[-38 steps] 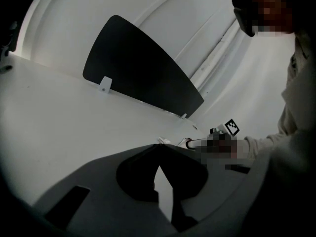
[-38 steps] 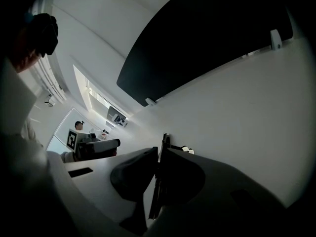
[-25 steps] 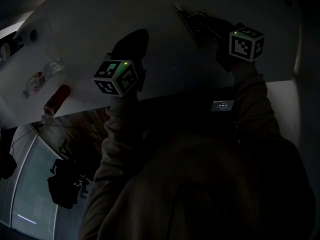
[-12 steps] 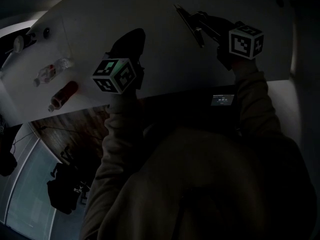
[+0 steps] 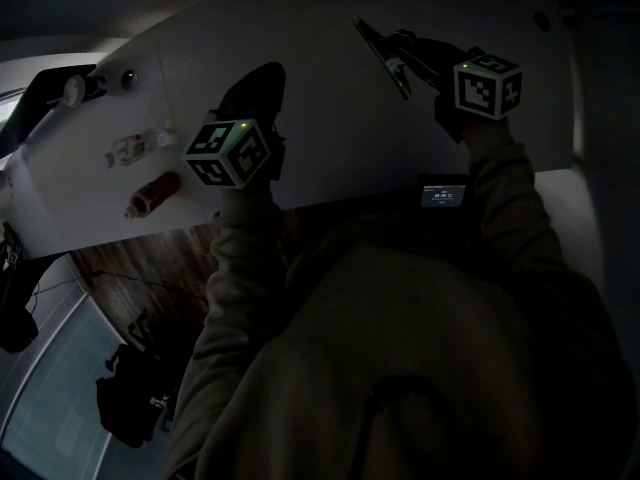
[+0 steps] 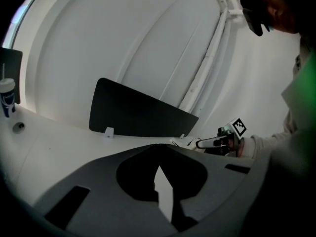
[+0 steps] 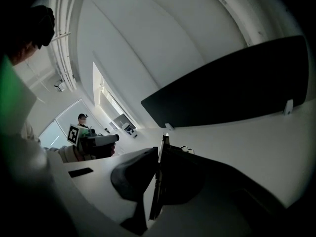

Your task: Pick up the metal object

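The left gripper (image 6: pixel 159 148) is closed and empty, while the right gripper (image 7: pixel 159 153) clamps one end of the thin metal object (image 5: pixel 383 52) above the white table (image 5: pixel 330 118); it seems stiff, light and slippery, so a deeper hold looks safer.

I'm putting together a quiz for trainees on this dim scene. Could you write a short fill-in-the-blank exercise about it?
1. The thin metal strip is clamped in the ____ tool.
2. The left tool holds ____.
3. The table below both tools is ____ in colour.
4. The container lying next to the clear bottle is ____ in colour.

Missing words: right; nothing; white; red.
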### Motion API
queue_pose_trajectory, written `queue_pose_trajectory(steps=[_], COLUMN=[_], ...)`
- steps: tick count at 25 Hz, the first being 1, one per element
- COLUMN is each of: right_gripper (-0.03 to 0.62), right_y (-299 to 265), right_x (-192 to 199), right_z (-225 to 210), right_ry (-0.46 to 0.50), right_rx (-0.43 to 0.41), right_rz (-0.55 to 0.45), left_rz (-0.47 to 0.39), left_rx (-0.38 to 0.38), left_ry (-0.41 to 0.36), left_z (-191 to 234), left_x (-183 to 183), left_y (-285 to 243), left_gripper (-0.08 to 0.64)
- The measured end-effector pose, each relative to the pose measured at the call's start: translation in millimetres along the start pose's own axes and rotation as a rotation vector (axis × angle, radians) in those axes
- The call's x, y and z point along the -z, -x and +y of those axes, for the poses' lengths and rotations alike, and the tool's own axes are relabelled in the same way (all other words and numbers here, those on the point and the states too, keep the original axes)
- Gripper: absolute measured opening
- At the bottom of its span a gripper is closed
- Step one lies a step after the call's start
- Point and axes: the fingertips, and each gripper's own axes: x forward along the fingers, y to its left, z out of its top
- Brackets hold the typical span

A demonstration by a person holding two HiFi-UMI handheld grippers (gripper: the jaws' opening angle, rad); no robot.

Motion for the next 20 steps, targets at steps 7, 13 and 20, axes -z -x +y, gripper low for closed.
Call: queue_pose_trajectory(steps=[7,13,20], right_gripper=[0.038,0.037,0.037], right_y=[18,48,85], right_x=[-47,-97,-163], right_z=[24,47,89], right_ry=[0.053,0.101,0.195], right_rx=[0.012,0.016,0.025], right_rz=[-0.076,-0.165,-0.262], left_rz=[-0.041,-0.067,-0.17], left_rx=[0.012,0.056,0.09], left_ry=[-0.037,-0.12,-0.209], left_z=[-6,-34,-67], left_x=[-34,-81,-158], left_y=[3,1,22], left_gripper=[0.005,0.005,0.005])
